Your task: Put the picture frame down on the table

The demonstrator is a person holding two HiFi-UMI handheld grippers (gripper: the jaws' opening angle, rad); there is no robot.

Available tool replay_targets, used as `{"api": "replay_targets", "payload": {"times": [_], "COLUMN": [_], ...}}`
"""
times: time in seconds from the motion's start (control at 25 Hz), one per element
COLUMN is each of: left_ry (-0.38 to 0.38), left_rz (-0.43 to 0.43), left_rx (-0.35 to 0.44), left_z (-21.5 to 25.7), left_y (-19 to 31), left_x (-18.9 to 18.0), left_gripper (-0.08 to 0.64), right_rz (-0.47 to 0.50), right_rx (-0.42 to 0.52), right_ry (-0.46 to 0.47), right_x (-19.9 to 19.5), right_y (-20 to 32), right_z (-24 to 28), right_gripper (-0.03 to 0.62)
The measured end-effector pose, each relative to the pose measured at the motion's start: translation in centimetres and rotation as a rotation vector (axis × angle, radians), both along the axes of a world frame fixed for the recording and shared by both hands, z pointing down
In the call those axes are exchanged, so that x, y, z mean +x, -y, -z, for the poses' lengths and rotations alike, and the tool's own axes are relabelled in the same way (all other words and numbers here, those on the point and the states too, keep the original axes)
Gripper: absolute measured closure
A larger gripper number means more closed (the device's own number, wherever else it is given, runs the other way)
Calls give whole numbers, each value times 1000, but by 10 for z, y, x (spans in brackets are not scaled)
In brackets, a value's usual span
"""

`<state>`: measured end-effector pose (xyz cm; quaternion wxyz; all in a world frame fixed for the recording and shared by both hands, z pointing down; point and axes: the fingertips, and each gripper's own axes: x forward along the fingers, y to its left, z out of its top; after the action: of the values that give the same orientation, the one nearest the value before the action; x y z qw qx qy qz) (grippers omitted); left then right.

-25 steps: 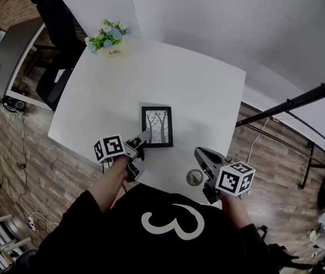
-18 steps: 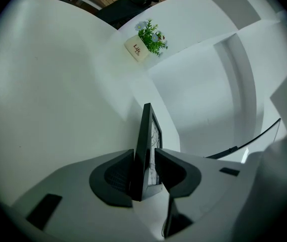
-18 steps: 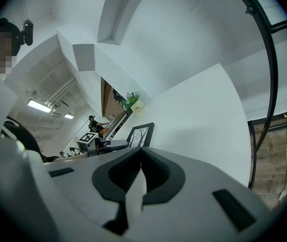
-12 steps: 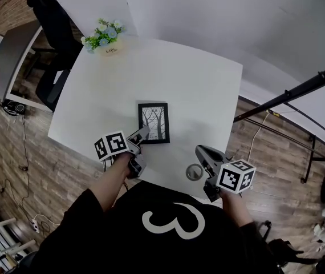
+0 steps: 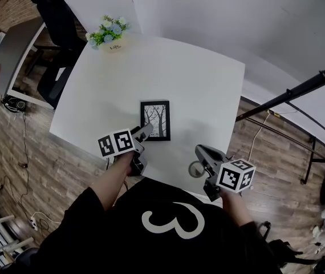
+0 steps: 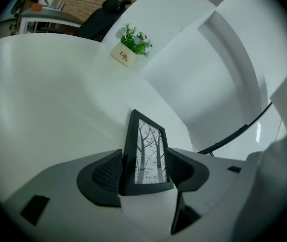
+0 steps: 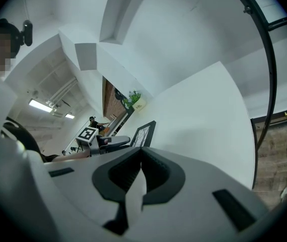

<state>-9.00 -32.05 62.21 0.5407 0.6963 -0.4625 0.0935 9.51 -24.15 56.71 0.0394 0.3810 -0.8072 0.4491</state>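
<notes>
My left gripper [image 5: 142,133] is clamped on the near end of the frame [image 5: 155,120], with one pad against each side edge. The frame is over the middle of the table [image 5: 174,67], its far end on the top; I can't quite tell if it lies flat. My right gripper [image 5: 199,150] hovers by the near right corner, jaws pressed together on nothing.
</notes>
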Motion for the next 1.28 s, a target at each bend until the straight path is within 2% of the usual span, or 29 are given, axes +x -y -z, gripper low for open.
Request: {"api": "replay_targets", "payload": {"times": [0.4,0.56,0.72,0.84,0.92,1.08,1.2,1.28], "left_ry": [-12,-41,-174,-246,-289,-269,-296,-286], "left_rz": [36,42,-55,-147,-190,-330,-385,-419], "left_rx": [20,65,124,180,223,337,387,427], "left_z": [12,31,62,93,115,154,179,192], "left_y": [-8,-17,-41,-59,-71,-97,-110,-116], "left_x": [-14,-18,1,12,17,27,28,30], "left_gripper": [306,390,519,544,545,545,545,545], "right_rz": [21,48,94,103,126,183,208,222], "right_rx": [21,54,75,74,99,169,190,203], "right_ry": [-19,-26,-10,64,67,78,76,76], "right_x": [-6,-12,-19,-28,-35,-51,-58,-61], "right_y": [-6,-9,-16,-14,-14,-18,-22,-27], "right_z": [7,16,28,51,64,93,105,114], "right_gripper": [569,569,569,569,569,569,569,569]}}
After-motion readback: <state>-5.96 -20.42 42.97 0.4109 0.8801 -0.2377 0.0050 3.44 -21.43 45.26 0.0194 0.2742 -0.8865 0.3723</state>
